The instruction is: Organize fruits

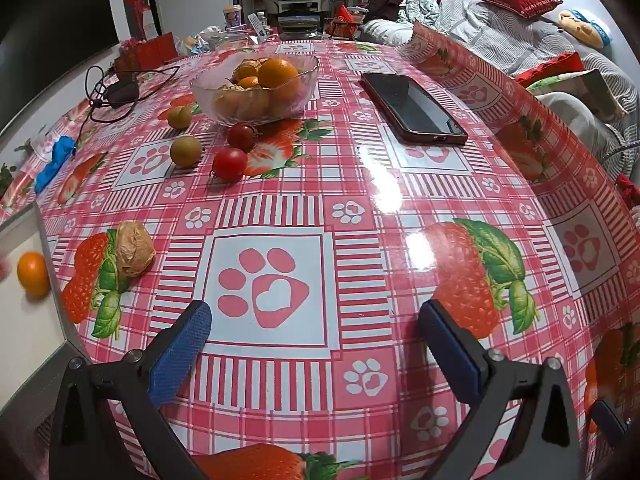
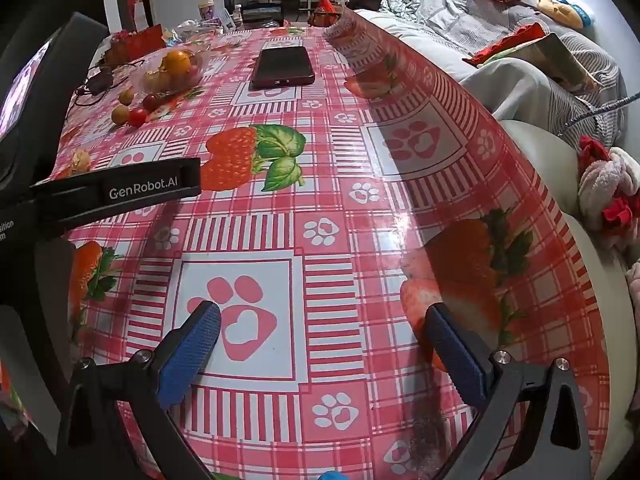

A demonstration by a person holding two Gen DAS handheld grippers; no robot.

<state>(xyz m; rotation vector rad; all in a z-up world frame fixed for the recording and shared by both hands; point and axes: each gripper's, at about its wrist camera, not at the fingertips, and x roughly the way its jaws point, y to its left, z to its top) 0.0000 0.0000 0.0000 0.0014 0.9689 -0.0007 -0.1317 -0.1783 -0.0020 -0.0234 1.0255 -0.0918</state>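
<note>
Tomatoes (image 1: 229, 164) bruise easily; we'd pinch across the middle gently. Left tongs (image 1: 316, 344) and right tongs (image 2: 322, 344) spread, empty.

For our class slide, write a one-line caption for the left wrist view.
Open left gripper hovers over the strawberry tablecloth, facing a glass bowl of oranges.

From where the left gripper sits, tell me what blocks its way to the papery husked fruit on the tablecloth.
Nothing visible does. The left gripper, open, has only bare tablecloth between it and the husked fruit, ahead to its left.
</note>
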